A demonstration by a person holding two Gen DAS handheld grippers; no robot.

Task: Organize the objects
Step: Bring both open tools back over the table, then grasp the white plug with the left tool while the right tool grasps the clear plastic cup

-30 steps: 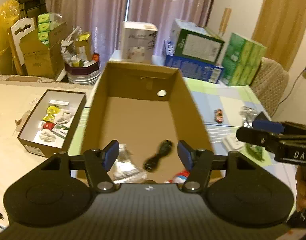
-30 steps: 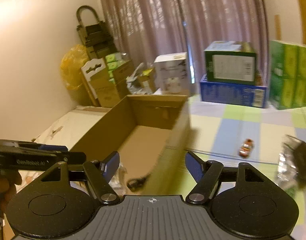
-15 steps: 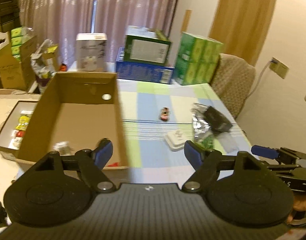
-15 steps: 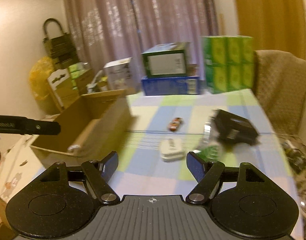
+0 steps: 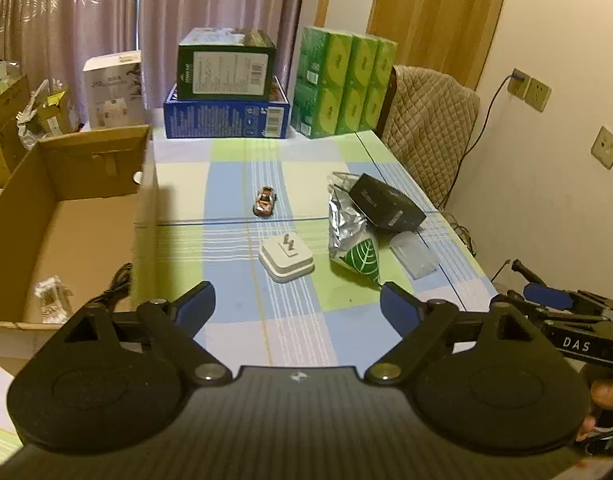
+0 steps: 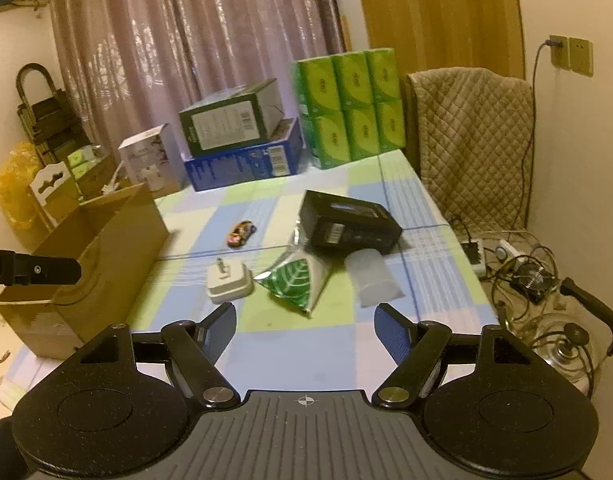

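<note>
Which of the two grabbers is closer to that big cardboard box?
Left. The left gripper hovers beside the cardboard box, just off its near right corner. The right gripper is further right, facing the leaf-print pouch.

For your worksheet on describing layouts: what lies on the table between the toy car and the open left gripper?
In the left wrist view, the white plug adapter lies between the toy car and the left gripper; otherwise only bare checked tablecloth.

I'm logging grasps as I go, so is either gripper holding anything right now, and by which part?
Nothing is held. The left gripper and right gripper are both open and empty above the table.
</note>
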